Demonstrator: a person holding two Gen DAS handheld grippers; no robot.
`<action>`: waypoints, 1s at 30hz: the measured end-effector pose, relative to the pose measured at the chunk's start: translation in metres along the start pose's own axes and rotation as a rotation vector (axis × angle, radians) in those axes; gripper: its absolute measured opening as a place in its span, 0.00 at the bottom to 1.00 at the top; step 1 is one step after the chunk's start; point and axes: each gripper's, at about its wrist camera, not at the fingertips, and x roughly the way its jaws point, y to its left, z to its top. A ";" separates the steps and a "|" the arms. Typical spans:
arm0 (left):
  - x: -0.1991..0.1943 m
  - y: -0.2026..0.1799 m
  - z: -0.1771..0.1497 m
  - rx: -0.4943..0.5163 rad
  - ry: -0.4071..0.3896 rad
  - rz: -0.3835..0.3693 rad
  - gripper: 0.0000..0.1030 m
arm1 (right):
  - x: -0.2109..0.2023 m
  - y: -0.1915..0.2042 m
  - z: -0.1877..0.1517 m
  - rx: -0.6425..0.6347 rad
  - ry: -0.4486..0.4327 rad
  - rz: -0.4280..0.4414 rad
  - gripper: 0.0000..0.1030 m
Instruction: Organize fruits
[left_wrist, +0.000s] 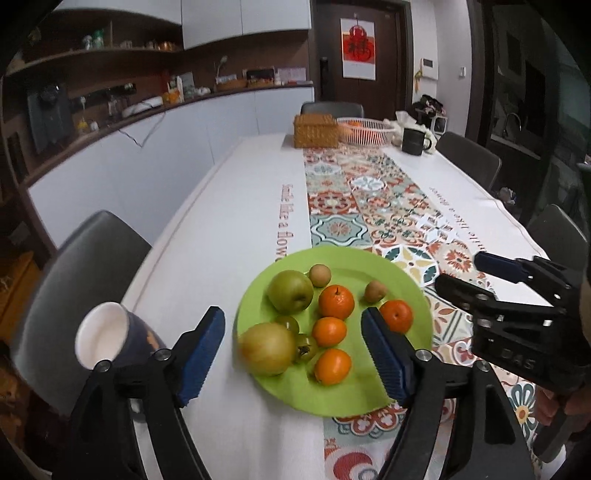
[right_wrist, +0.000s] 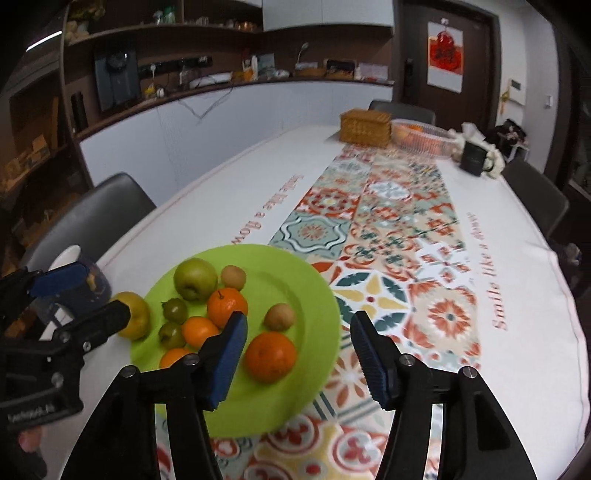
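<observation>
My left gripper (left_wrist: 293, 345) is apart and holds nothing; its two blue pads frame the near half of the plate (left_wrist: 388, 273) from above. My right gripper (right_wrist: 299, 349) is apart too, with nothing between its pads. In its view one orange (right_wrist: 270, 356) shows between the pads, but it lies on the plate below them, and the pads do not touch it.

All the fruit that I can see near me is on the green plate. There are four oranges, one green apple (left_wrist: 290, 290) at the far left side, two small brown fruits (left_wrist: 320, 275) near the far rim, and two small green fruits (left_wrist: 288, 325) in the middle. A big yellowish fruit (left_wrist: 266, 348) sits on the left rim, partly over the edge; this picture is a little blurred there, so I cannot say how steady it is. Nothing lies loose on the tablecloth (left_wrist: 229, 206) around the plate. A mug (left_wrist: 107, 334) stands just beside the plate on the left.

I judge that the gathering part is mostly finished. What stays open is the sorting: the kinds are mixed on the plate, not grouped. At the far end of the table there is a white basket (left_wrist: 364, 129) with something orange inside, and a wicker box (left_wrist: 316, 130) beside it. Perhaps some fruit must go there, but I cannot tell this from here.
</observation>
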 end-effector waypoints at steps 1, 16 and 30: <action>-0.008 -0.001 -0.001 0.002 -0.015 0.004 0.78 | -0.010 -0.001 -0.001 0.005 -0.016 -0.001 0.60; -0.122 -0.027 -0.039 -0.010 -0.154 0.007 0.97 | -0.138 0.001 -0.055 0.098 -0.143 -0.064 0.79; -0.188 -0.044 -0.097 -0.013 -0.177 -0.011 1.00 | -0.221 0.015 -0.109 0.057 -0.239 -0.152 0.82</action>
